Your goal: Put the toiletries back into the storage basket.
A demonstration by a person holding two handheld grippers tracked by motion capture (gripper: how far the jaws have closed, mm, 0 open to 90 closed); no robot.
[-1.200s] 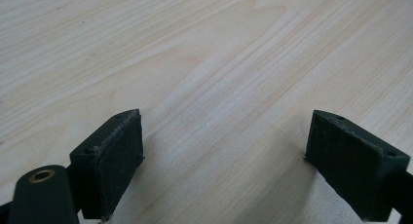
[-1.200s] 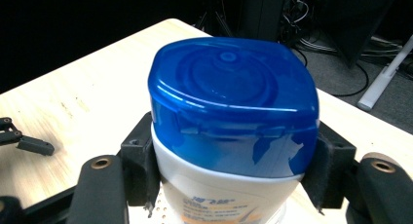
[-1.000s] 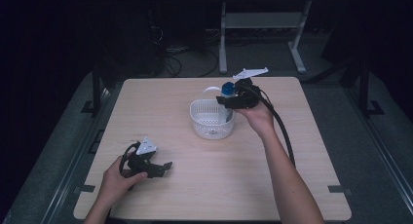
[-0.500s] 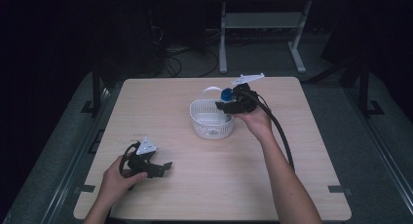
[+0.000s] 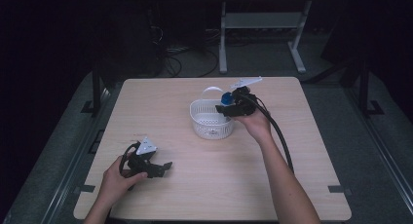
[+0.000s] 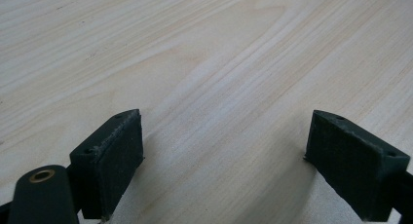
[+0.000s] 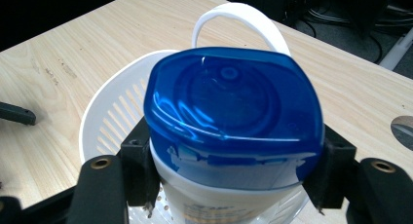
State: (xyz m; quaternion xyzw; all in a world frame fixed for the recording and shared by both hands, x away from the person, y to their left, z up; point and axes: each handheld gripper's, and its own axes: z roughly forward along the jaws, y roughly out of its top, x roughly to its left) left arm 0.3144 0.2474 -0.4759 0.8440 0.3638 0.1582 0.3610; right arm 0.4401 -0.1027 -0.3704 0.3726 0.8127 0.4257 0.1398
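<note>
The right gripper (image 5: 229,106) is clamping a white bottle with a blue cap (image 7: 234,112), its jaws pressing on either side just below the cap, and is holding it over the white slotted basket (image 5: 207,124) that is sitting near the middle of the wooden table (image 5: 195,185). The left gripper (image 6: 224,160) is resting low on the table's near left part, well apart from the basket, its jaws standing wide apart over bare wood with nothing between them.
</note>
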